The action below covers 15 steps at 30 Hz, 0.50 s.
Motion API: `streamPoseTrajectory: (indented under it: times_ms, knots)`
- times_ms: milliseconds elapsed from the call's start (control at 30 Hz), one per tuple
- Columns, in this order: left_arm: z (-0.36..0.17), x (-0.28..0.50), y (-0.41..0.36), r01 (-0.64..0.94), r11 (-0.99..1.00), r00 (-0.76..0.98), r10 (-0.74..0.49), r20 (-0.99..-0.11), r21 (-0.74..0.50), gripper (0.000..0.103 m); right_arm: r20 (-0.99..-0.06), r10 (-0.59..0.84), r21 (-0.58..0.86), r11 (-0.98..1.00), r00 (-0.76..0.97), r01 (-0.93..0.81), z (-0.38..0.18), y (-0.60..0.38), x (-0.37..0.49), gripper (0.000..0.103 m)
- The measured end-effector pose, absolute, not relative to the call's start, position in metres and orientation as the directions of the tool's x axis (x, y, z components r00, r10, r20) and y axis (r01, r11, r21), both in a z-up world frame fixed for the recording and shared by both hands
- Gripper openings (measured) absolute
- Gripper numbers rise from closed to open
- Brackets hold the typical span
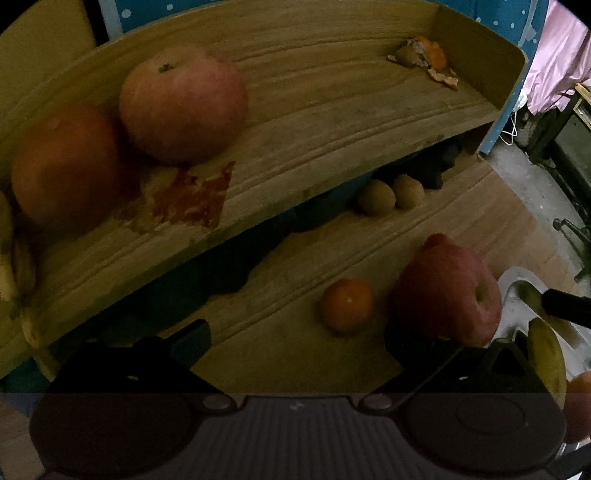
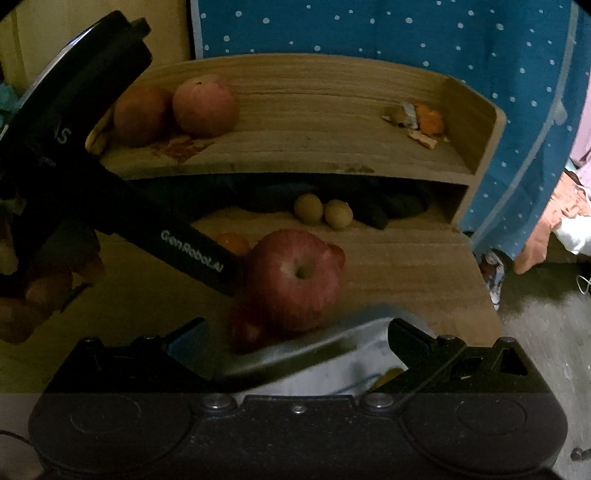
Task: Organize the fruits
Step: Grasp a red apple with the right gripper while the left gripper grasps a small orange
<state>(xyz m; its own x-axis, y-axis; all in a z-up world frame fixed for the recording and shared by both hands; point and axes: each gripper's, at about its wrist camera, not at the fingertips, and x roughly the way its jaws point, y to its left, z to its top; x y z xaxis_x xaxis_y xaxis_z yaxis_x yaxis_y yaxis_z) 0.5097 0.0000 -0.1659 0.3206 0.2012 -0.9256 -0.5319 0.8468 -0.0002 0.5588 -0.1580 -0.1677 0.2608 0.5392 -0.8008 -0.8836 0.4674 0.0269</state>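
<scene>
A red apple (image 1: 447, 291) (image 2: 295, 277) stands on the wooden table, stem pit towards the right wrist camera. My left gripper (image 1: 299, 343) is open above the table; the apple sits just outside its right finger (image 1: 406, 339), touching or nearly so. A tangerine (image 1: 347, 304) (image 2: 232, 242) lies beyond the open jaws. In the right wrist view the left gripper's black body (image 2: 192, 254) reaches in beside the apple. My right gripper (image 2: 299, 343) is open over the rim of a white tray (image 2: 332, 350), which holds a banana (image 1: 546, 354).
A curved wooden shelf (image 1: 314, 122) (image 2: 295, 158) carries two large round fruits (image 1: 183, 105) (image 1: 64, 166) at its left and peel scraps (image 1: 424, 55) at its right. Two kiwis (image 1: 376, 197) (image 2: 323, 212) sit under it. A hand (image 2: 37, 288) holds the left gripper. Blue dotted cloth (image 2: 369, 33) hangs behind.
</scene>
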Motion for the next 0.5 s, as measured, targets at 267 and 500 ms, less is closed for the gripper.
streamPoseTrajectory:
  times_ms: [267, 500]
  knots:
    - [-0.165, 0.514, -0.001, -0.555, 0.832, 0.351, 0.208, -0.913, -0.024, 0.079, -0.794, 0.549, 0.023, 0.457, 0.262, -0.889, -0.174, -0.145, 0.575, 0.101]
    - [-0.167, 0.52, -0.004, -0.555, 0.83, 0.363, 0.194, -0.911, -0.045, 0.06, -0.793, 0.568, 0.047, 0.419, 0.221, -0.907, -0.18, -0.135, 0.582, 0.089]
